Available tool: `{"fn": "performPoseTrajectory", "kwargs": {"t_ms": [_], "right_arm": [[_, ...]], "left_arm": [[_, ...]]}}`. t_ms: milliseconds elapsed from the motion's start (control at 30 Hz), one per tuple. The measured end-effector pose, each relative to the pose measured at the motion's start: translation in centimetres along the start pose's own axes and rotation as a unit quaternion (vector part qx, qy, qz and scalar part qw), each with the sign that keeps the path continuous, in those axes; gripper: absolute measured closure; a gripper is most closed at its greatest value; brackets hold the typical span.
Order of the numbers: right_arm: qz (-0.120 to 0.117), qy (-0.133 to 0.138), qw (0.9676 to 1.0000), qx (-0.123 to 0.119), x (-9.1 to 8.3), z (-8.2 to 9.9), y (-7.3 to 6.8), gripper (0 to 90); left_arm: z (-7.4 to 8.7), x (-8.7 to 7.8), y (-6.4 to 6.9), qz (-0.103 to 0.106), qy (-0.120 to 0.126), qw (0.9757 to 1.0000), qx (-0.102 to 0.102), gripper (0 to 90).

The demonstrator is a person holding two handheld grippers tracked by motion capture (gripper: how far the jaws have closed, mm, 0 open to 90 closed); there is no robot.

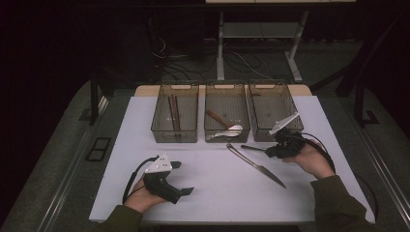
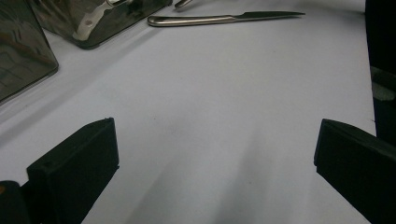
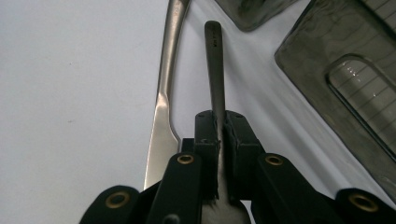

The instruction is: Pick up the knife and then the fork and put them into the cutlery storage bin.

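A piece of metal cutlery (image 3: 215,70) is being held tight by its handle in the right gripper (image 3: 219,135), whose jaws are being squeezed together on it. It is being carried just above the white table (image 1: 212,183), beside the knife (image 1: 256,165) lying there and near the right-hand bin (image 1: 274,113). The left gripper (image 1: 180,178) is being kept low over the table with its jaws wide apart and nothing between them. The sorting step is probably being done; next, the piece likely needs to be lifted over a bin rim and let go.
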State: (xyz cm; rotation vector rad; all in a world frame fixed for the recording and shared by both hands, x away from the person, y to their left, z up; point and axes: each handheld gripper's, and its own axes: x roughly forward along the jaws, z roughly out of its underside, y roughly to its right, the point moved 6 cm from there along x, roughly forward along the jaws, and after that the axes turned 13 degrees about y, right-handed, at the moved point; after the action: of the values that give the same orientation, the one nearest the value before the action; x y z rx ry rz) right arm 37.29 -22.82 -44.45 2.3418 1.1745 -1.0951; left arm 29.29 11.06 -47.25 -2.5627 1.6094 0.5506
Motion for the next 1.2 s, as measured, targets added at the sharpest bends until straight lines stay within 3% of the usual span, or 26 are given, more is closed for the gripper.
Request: {"fn": "performPoseTrajectory", "kwargs": {"t_ms": [333,800,1200], "right_arm": [[0.0,0.044,0.999,0.008,-1.7,-0.5,0.5,84.5],[-0.006,0.096,0.9951,0.018,-4.1,-1.4,1.1,84.5],[-0.012,0.105,0.9943,0.011,-5.4,-1.8,1.0,84.5]], "left_arm": [[0.0,0.0,0.0,0.0,0.0,1.0,0.0,0.0],[0.1,0.0,-0.2,-0.002,-0.002,1.0,-0.001,0.0],[0.0,0.0,-0.1,-0.002,-0.001,1.0,-0.001,0.0]]}}
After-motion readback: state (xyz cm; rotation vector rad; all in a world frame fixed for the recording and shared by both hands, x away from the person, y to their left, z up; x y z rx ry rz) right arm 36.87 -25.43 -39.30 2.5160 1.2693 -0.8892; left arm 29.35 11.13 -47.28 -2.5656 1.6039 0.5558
